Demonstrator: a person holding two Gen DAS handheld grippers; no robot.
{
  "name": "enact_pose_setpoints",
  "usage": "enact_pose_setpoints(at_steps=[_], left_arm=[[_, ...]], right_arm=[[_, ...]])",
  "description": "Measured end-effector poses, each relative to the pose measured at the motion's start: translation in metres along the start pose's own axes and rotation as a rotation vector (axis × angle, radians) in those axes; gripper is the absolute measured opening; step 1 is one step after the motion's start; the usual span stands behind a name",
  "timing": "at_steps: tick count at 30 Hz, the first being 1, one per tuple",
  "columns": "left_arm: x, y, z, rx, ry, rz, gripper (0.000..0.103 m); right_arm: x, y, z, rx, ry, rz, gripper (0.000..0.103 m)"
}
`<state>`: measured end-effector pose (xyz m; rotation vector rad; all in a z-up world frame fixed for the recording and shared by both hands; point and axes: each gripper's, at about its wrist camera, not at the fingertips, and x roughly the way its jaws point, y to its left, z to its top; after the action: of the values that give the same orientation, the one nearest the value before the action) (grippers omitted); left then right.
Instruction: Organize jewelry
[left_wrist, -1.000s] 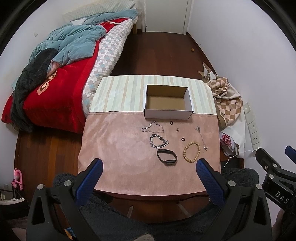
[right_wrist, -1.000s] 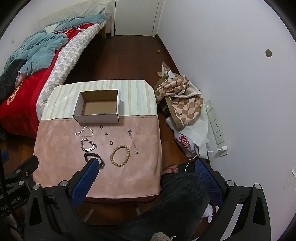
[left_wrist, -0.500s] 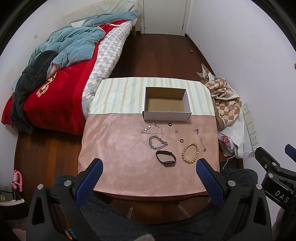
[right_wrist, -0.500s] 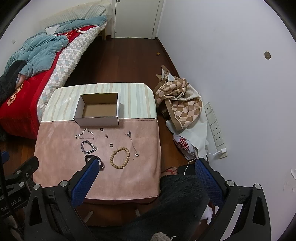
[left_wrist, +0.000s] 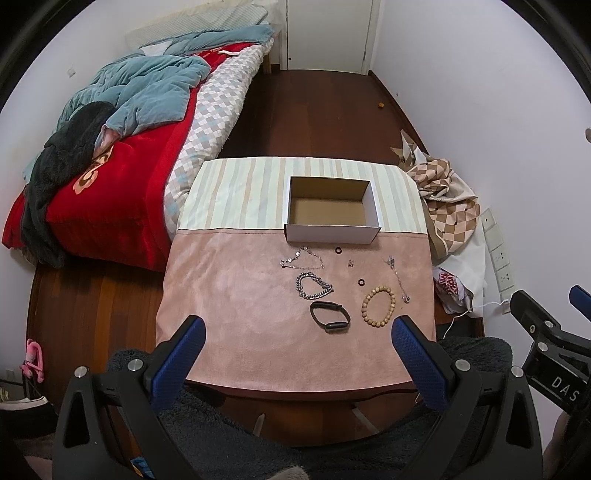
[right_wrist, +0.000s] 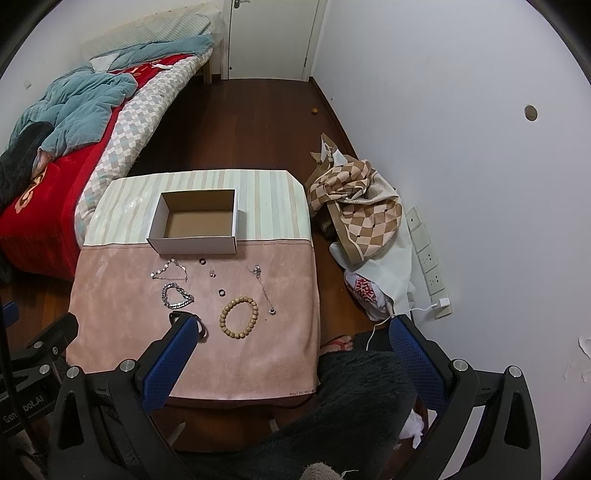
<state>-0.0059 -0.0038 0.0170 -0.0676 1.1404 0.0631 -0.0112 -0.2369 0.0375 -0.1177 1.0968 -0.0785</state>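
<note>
Both grippers are raised above the near edge of the table (left_wrist: 236, 295), neither in contact with anything. The left gripper (left_wrist: 295, 338) has its jaws spread wide and holds nothing. The right gripper (right_wrist: 291, 338) is likewise spread wide and carries nothing.

All the jewelry lies ahead of the fingers on the pink cloth, none of it in the cardboard box (left_wrist: 332, 236), which stands open and bare further ahead, beyond every piece.

Seen from the left gripper, the black wristband (left_wrist: 330, 316) is the nearest piece, ahead and slightly toward its right finger, with its long axis running across the gap between the fingers. The wooden bead bracelet (left_wrist: 379, 307) sits just ahead of the right fingertip (left_wrist: 402, 328). The silver chain bracelet (left_wrist: 313, 285) is ahead of the wristband, the thin chain (left_wrist: 302, 259) beyond that.

Seen from the right gripper, the same wristband (right_wrist: 201, 326) is partly hidden behind its left fingertip (right_wrist: 184, 328); the bead bracelet (right_wrist: 239, 318) lies ahead, inside the span but toward the left finger. The slim pendant chain (right_wrist: 264, 286) runs lengthwise away from the fingers. Two dark rings (right_wrist: 221, 292) and a small earring-like item, too small to identify, lie further ahead.

Judgement: the wristband is centred better for the left gripper; the bead bracelet and pendant chain favour the right.
</note>
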Motion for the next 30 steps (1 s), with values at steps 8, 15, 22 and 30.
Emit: enact_pose_setpoints(at_steps=[8,15,22,30], left_arm=[[-0.003,0.003,-0.002,-0.003,-0.006,-0.003,0.103],[-0.005,0.004,-0.003,-0.003,-0.011,-0.005,0.103],[-0.004,0.005,-0.004,-0.003,-0.012,-0.006,0.103],[0.030,0.010,0.006,-0.029,-0.043,0.064,0.103]], right_arm=[[-0.006,0.001,0.000,-0.002,-0.013,-0.001,0.103],[-0.008,0.002,0.001,-0.001,-0.013,0.001,0.103],[-0.012,0.005,-0.001,-0.001,-0.022,0.003,0.103],[0.018,-0.002,0.005,0.043,-0.011,0.032,0.103]])
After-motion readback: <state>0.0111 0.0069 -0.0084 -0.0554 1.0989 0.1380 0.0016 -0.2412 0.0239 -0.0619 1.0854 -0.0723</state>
